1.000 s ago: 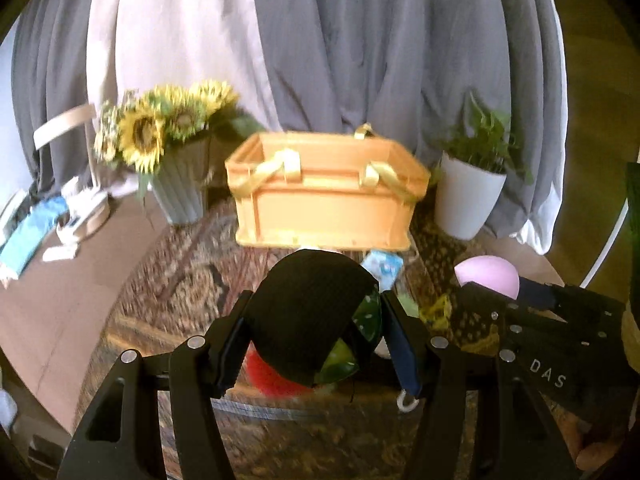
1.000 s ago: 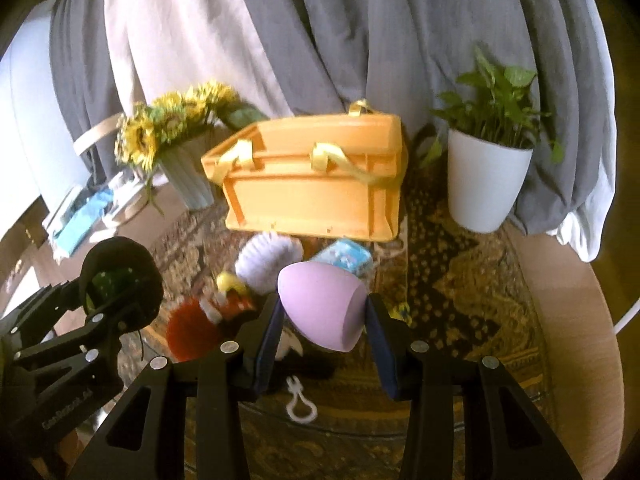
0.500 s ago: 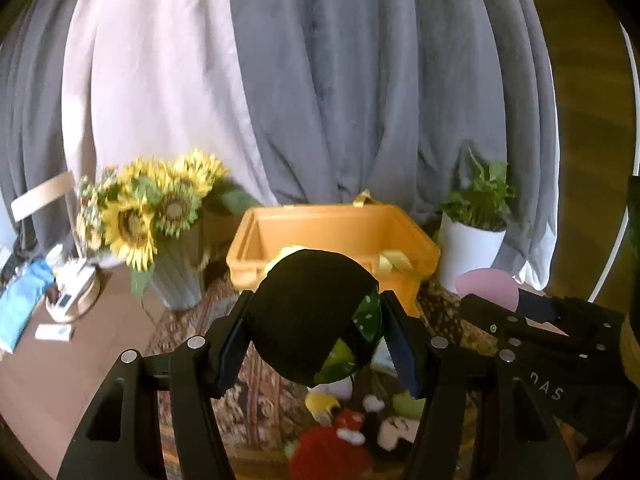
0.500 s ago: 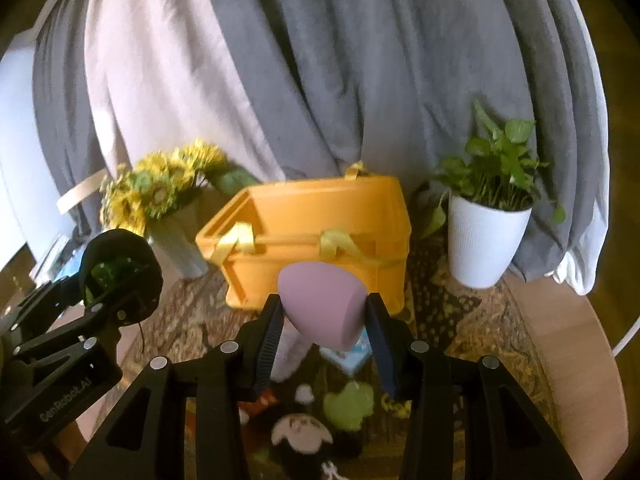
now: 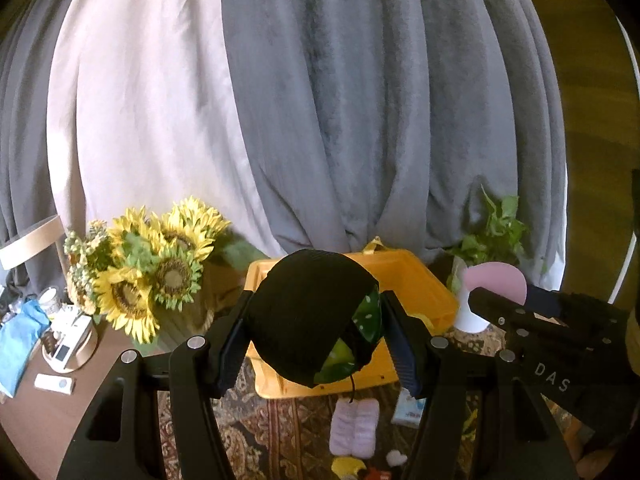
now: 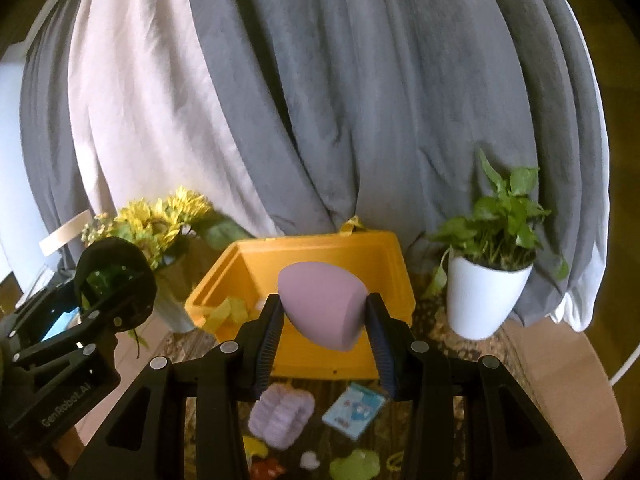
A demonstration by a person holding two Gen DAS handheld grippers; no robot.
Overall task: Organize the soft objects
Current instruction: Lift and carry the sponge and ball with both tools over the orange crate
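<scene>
Left wrist view: the left gripper [image 5: 316, 328] is clamped on a black soft pouch [image 5: 304, 316] with green leafy print showing at its open edge, held up in front of the orange basket [image 5: 432, 292]. The right gripper [image 5: 496, 292] pokes in from the right, pinching a pink sponge [image 5: 494, 280]. Sunflowers [image 5: 148, 276] stand left of the basket. Down on the patterned surface [image 5: 280, 428] lie a lilac fuzzy piece [image 5: 356, 426] and a blue packet [image 5: 408, 414], just in front of the basket.

Right wrist view: the right gripper [image 6: 325, 320] squeezes the pink sponge [image 6: 324, 308] between its pads, raised before the basket's [image 6: 392, 264] open top. The left gripper [image 6: 108, 284] is at far left, closed on the black pouch [image 6: 116, 256]. A potted plant [image 6: 486, 280] sits right of the basket. Below, the lilac piece [image 6: 282, 414], blue packet [image 6: 354, 408] and a green soft toy [image 6: 356, 464] rest on the surface [image 6: 448, 356].
</scene>
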